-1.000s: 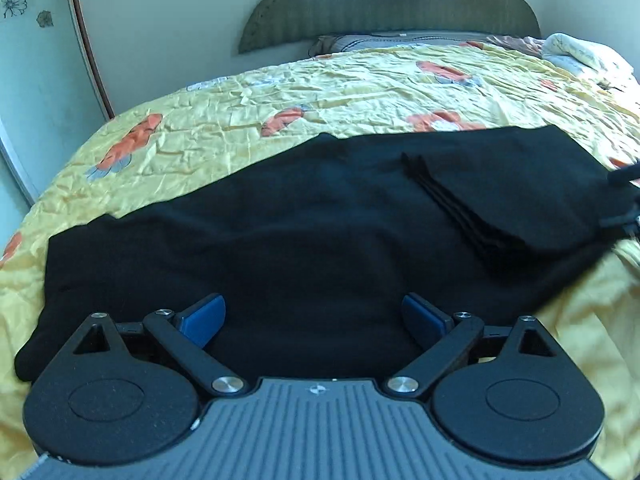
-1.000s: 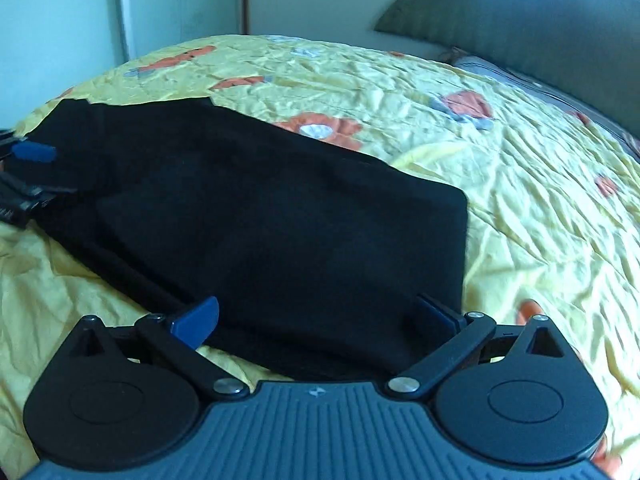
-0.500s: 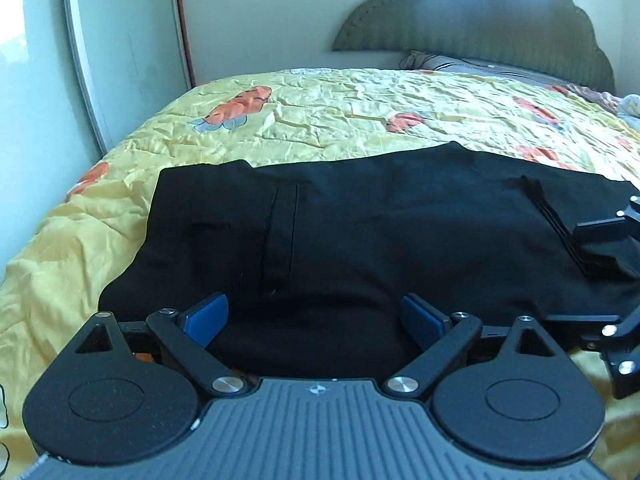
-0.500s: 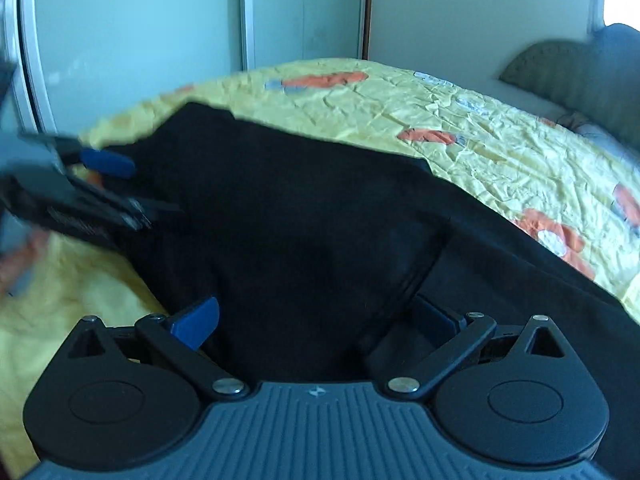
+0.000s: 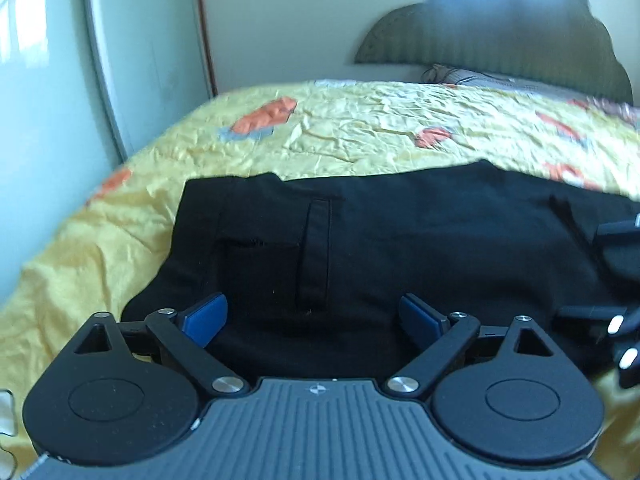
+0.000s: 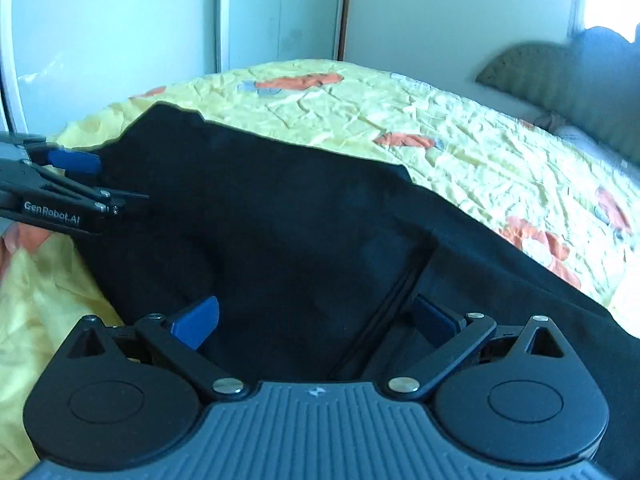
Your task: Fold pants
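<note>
black pants [image 5: 400, 248] spread flat on yellow bedspread [image 5: 360, 128], waist end at left, folded leg edge [image 6: 400, 284] near right. left gripper [image 5: 314, 316] released, jaws wide over near waist hem. right gripper [image 6: 316, 320] released, jaws straddling folded edge, nothing grasped. risk: pinching top layer only, so lower layers slip and fold skews; dark cloth hides seams; bedspread may be caught with hem.

A big bed [image 5: 360, 120] with a crinkly yellow cover with orange shapes; black pants [image 5: 400, 240] lie flat across it; a pillow [image 5: 472, 78] sits at the head.
</note>
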Motion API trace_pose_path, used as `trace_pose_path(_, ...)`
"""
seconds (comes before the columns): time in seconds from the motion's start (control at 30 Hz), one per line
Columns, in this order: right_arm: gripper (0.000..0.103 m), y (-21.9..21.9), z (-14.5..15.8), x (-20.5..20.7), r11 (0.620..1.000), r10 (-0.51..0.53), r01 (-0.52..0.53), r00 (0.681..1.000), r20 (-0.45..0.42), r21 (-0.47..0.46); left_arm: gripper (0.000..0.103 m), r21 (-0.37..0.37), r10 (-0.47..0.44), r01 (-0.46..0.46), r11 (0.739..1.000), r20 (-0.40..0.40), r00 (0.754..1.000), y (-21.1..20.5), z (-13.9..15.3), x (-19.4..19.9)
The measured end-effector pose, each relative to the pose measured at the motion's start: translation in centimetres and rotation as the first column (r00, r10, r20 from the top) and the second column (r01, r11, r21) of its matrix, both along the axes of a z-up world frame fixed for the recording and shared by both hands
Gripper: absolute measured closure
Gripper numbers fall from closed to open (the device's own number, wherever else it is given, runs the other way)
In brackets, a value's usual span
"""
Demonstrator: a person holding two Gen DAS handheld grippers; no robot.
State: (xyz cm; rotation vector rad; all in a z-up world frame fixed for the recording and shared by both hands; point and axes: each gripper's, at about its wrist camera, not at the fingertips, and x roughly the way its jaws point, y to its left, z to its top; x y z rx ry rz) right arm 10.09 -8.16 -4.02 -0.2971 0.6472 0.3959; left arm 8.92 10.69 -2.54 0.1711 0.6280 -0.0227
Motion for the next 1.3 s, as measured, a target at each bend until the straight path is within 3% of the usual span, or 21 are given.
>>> trace_pose_path(0.1,0.0,-1.4,0.8,-0.8,0.999,0.006,-0.005,1.0,-0.027,0.031,0.01,0.004,0.015,-0.015,1.0,0.006,1.0,-0.4,0.4,-0.6)
trace_pose_path(0.17,0.0,-3.4,1.8,-1.5,0.995,-0.003,0.004,1.0,-0.011,0.103,0.009,-0.062,-0.009,0.01,0.998,0.012,1.0,-0.6,1.7,-0.4)
trace_pose_path(0.23,0.0,-5.7,2.7,-2.0,0.988,-0.065,0.061,0.998,0.019,0.145,0.008,-0.134,-0.065,0.07,0.989,0.036,0.997,-1.5,2.9,0.0)
trace_pose_path(0.3,0.0,-8.2,3.6,-2.2,0.974,-0.171,0.161,0.984,0.049,0.158,0.008,-0.152,-0.101,0.106,0.983,0.036,0.994,-3.1,3.5,1.1)
trace_pose_path(0.43,0.0,-13.2,3.4,-1.3,0.938,-0.301,0.299,0.954,-0.017,0.177,0.007,-0.141,-0.159,0.149,0.979,-0.067,0.985,-7.1,2.1,3.6)
trace_pose_path(0.5,0.0,-14.5,2.2,-1.2,0.932,-0.342,0.346,0.938,-0.059,0.105,0.006,-0.114,-0.16,0.147,0.983,-0.116,0.98,-8.5,0.5,3.9)
trace_pose_path(0.53,0.0,-14.6,1.6,-1.4,0.936,-0.345,0.348,0.936,-0.066,0.053,0.006,-0.091,-0.147,0.138,0.986,-0.099,0.984,-9.1,0.0,3.2)
trace_pose_path(0.6,0.0,-14.7,1.6,-3.0,0.95,-0.308,0.309,0.951,-0.029,0.037,0.007,-0.059,-0.146,0.142,0.988,-0.069,0.987,-9.7,0.0,2.1)
trace_pose_path(0.67,0.0,-15.0,2.1,-3.6,0.955,-0.291,0.291,0.957,-0.019,0.046,0.007,-0.084,-0.169,0.163,0.983,-0.078,0.982,-10.2,0.5,2.1)
trace_pose_path(0.77,0.0,-15.7,2.4,-3.0,0.936,-0.343,0.341,0.939,0.01,0.081,0.007,-0.141,-0.151,0.137,0.981,-0.091,0.984,-11.0,1.2,3.4)
trace_pose_path(0.93,0.0,-16.0,1.6,-1.1,0.918,-0.377,0.382,0.924,-0.062,0.107,0.004,-0.148,-0.095,0.074,0.986,-0.146,0.985,-12.5,0.1,5.2)
trace_pose_path(1.03,0.0,-15.3,1.7,-1.4,0.927,-0.365,0.367,0.93,-0.036,0.075,0.003,-0.134,-0.092,0.074,0.988,-0.129,0.987,-12.7,0.1,4.8)
trace_pose_path(1.17,0.0,-15.0,3.1,-0.1,0.928,-0.354,0.353,0.935,-0.017,0.122,0.005,-0.157,-0.093,0.068,0.985,-0.158,0.983,-12.4,0.8,5.7)
trace_pose_path(1.3,0.0,-14.5,3.3,3.2,0.923,-0.37,0.376,0.926,-0.082,0.083,0.005,-0.164,-0.076,0.047,0.985,-0.176,0.981,-12.1,1.6,7.4)
